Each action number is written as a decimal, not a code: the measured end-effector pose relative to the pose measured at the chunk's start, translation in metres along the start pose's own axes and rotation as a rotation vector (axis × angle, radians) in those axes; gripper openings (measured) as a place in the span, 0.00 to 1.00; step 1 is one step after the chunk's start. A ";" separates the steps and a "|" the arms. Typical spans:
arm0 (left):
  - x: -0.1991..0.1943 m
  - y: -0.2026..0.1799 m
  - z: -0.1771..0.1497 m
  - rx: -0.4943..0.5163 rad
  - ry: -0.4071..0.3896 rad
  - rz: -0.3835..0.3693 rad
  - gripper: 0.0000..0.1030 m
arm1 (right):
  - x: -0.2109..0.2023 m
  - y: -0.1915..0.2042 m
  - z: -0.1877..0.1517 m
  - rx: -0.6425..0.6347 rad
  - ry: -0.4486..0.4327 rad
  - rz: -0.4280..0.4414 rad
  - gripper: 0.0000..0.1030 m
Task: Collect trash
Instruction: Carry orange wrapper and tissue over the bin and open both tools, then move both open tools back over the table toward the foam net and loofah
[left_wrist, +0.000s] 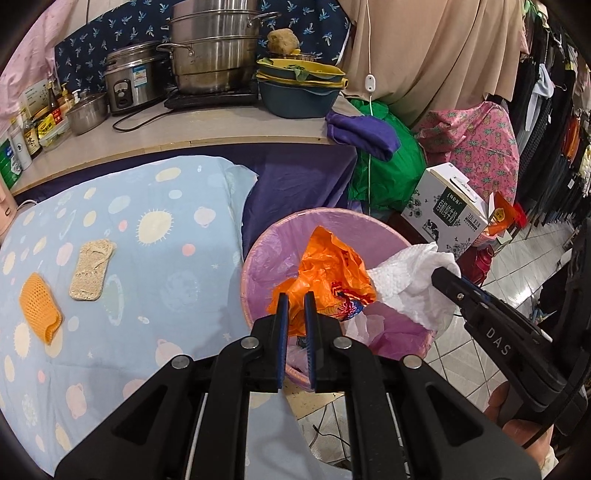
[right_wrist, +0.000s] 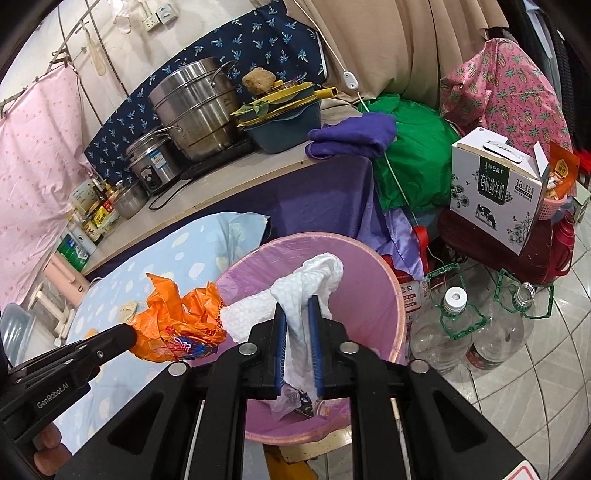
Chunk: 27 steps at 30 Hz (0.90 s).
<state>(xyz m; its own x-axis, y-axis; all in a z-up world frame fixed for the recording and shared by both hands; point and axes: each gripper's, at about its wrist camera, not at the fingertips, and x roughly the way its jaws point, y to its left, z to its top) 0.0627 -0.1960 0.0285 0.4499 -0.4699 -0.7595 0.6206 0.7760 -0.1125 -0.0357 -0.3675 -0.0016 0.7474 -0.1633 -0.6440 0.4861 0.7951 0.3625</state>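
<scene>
A pink bin (left_wrist: 248, 258) (right_wrist: 400, 306) with a purple liner stands on the floor beside the table. My left gripper (left_wrist: 295, 295) (right_wrist: 131, 332) is shut on a crumpled orange plastic bag (left_wrist: 328, 269) (right_wrist: 177, 317), held over the bin's left rim. My right gripper (right_wrist: 297, 299) (left_wrist: 445, 275) grips a white paper towel (right_wrist: 317, 280) (left_wrist: 410, 280) between its blue pads, above the bin's opening. The towel drapes over the fingertips and hangs down into the bin. Bag and towel touch each other.
A table under a blue patterned sheet (left_wrist: 147, 295) carries a beige sponge (left_wrist: 92, 271) and an orange mesh cloth (left_wrist: 38, 308). A milk box (right_wrist: 495, 188) and clear bottles (right_wrist: 443, 328) crowd the tiled floor on the right. Behind, a counter bears pots (left_wrist: 214, 48).
</scene>
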 end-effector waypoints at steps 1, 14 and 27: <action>0.002 -0.001 0.000 -0.001 0.007 -0.008 0.11 | 0.000 -0.001 0.000 0.005 0.000 -0.002 0.25; 0.007 0.007 -0.001 -0.026 0.031 0.022 0.23 | 0.002 0.008 0.000 -0.004 -0.004 0.001 0.33; 0.000 0.022 -0.004 -0.056 0.023 0.051 0.29 | 0.006 0.026 -0.002 -0.038 0.006 0.021 0.33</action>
<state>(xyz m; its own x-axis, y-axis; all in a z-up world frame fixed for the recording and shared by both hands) 0.0744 -0.1775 0.0232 0.4651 -0.4198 -0.7794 0.5599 0.8214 -0.1083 -0.0199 -0.3463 0.0027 0.7542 -0.1430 -0.6408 0.4527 0.8201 0.3498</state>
